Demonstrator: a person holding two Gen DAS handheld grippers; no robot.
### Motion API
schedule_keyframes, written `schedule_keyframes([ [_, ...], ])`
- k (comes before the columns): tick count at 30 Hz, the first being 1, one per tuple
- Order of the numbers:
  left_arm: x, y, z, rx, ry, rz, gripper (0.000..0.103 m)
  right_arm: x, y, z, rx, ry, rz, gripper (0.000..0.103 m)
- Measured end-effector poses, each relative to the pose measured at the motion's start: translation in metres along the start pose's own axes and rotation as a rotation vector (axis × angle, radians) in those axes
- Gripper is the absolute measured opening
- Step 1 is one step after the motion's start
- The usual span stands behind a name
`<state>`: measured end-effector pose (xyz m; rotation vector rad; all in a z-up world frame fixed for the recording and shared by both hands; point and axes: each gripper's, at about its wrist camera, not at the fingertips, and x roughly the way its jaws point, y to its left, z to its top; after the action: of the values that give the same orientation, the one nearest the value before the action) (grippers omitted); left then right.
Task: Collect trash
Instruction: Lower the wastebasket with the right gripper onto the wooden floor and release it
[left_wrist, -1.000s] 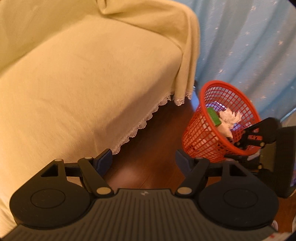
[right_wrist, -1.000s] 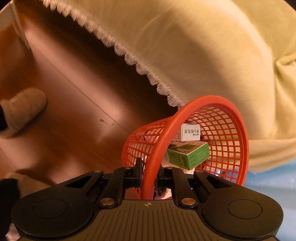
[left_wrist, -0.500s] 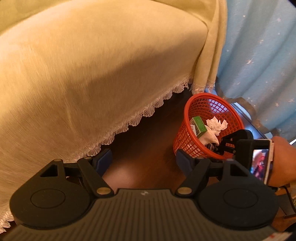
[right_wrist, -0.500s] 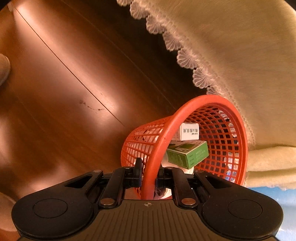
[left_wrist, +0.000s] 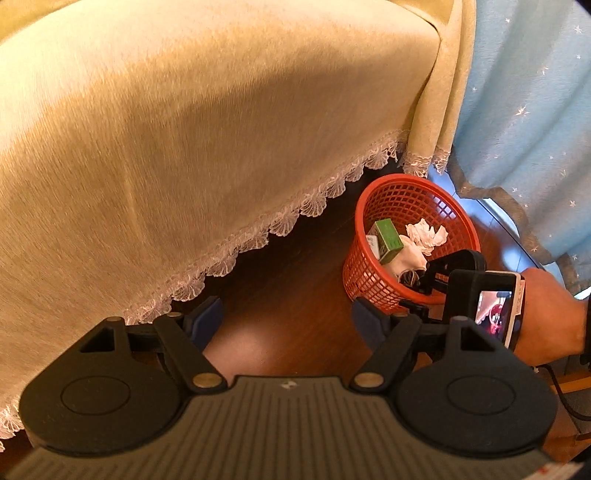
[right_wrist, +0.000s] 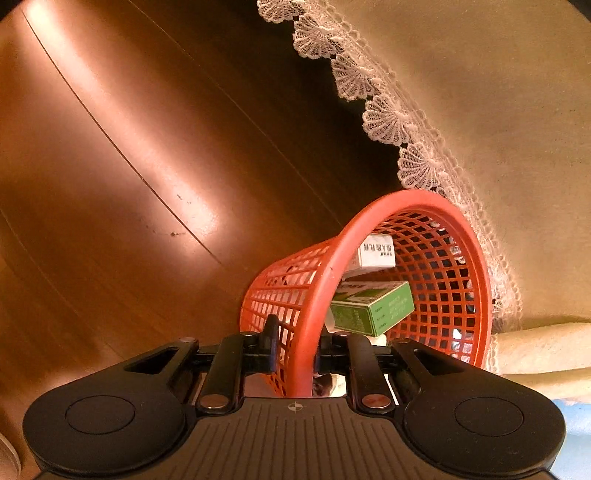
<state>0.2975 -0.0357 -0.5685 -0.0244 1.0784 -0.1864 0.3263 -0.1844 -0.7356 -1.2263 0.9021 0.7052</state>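
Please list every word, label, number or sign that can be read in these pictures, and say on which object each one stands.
None can be read with certainty.
White box in the red basket: one line of dark characters, too blurred to read.
Green box: small print on its side, too small to read.
Screen on the right gripper: picture only, no legible text.

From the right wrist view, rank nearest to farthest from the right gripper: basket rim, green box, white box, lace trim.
1. Basket rim: clamped between the right gripper's jaws.
2. Green box: inside the basket, just beyond.
3. White box: deeper in, above the green box.
4. Lace trim: behind the basket, upper right.
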Motion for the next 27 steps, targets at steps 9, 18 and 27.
schedule_keyframes([
  [9,-0.013,-0.009,0.006,-0.002,0.011,-0.008,0.073,-0.017,-0.008,-0.003,0.078,0.006,0.049,0.062],
  [18,-0.066,-0.014,0.025,-0.041,0.018,0.022,0.080,-0.147,-0.046,-0.015,0.301,-0.036,0.088,0.062],
  [27,-0.211,-0.038,0.089,-0.103,-0.011,0.068,0.102,-0.353,-0.131,-0.035,0.842,0.002,0.173,0.062],
])
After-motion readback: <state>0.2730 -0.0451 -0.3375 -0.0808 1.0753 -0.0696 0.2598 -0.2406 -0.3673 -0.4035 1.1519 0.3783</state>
